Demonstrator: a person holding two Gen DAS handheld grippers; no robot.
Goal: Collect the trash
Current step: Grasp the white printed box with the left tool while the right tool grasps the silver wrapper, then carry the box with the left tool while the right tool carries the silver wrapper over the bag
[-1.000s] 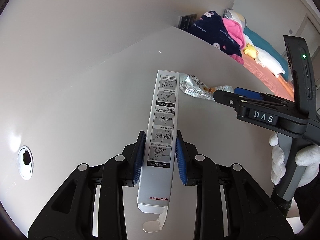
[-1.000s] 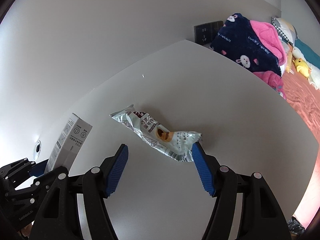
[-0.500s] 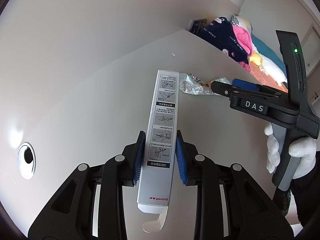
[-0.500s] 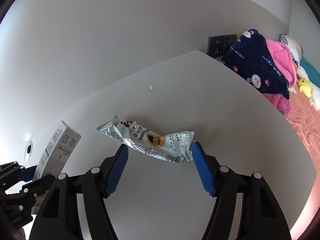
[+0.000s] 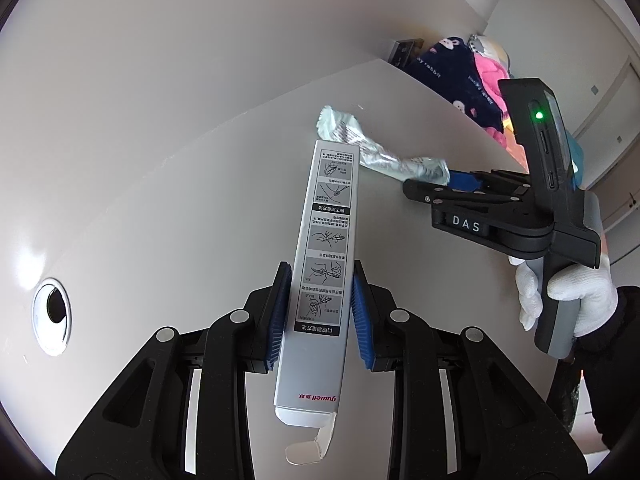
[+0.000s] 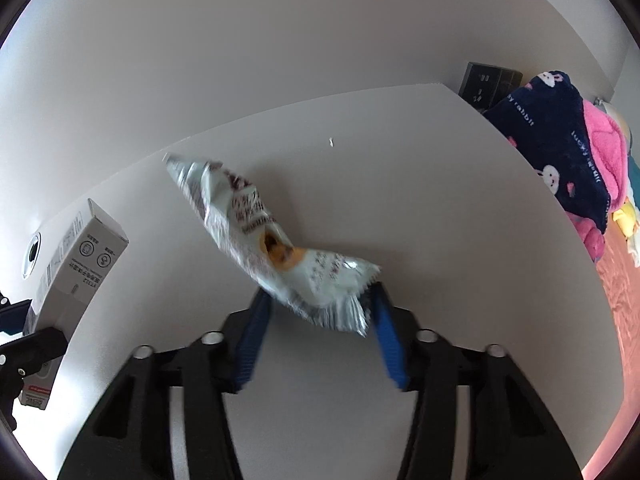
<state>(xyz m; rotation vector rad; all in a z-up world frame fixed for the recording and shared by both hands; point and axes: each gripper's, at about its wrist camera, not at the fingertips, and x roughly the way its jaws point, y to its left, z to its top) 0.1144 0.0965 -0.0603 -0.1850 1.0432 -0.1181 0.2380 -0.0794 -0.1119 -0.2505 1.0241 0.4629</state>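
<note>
A long silver box [image 5: 328, 240] with printed instruction pictures stands between the blue pads of my left gripper [image 5: 320, 276], which is shut on it above the white table [image 5: 160, 220]. The box [image 6: 76, 256] also shows at the left of the right wrist view. A crinkled silver snack wrapper [image 6: 256, 216] has its near end between the pads of my right gripper [image 6: 320, 294]. Those jaws are closing, and both pads touch the wrapper's edges. Its far end points up and to the left. From the left wrist view, the wrapper [image 5: 380, 156] sticks out of the right gripper [image 5: 444, 184], held by a white-gloved hand [image 5: 576, 296].
A round cable hole [image 5: 52, 316] is set in the table at the left. A pile of navy and pink clothes [image 6: 560, 148] lies beyond the table's right edge, with a dark wall socket [image 6: 488, 80] behind it. A white wall runs along the table's far side.
The right gripper's jaws have narrowed around the wrapper's near end. The wrapper has swung from lying across the table to pointing up-left. The left gripper still grips the box.
</note>
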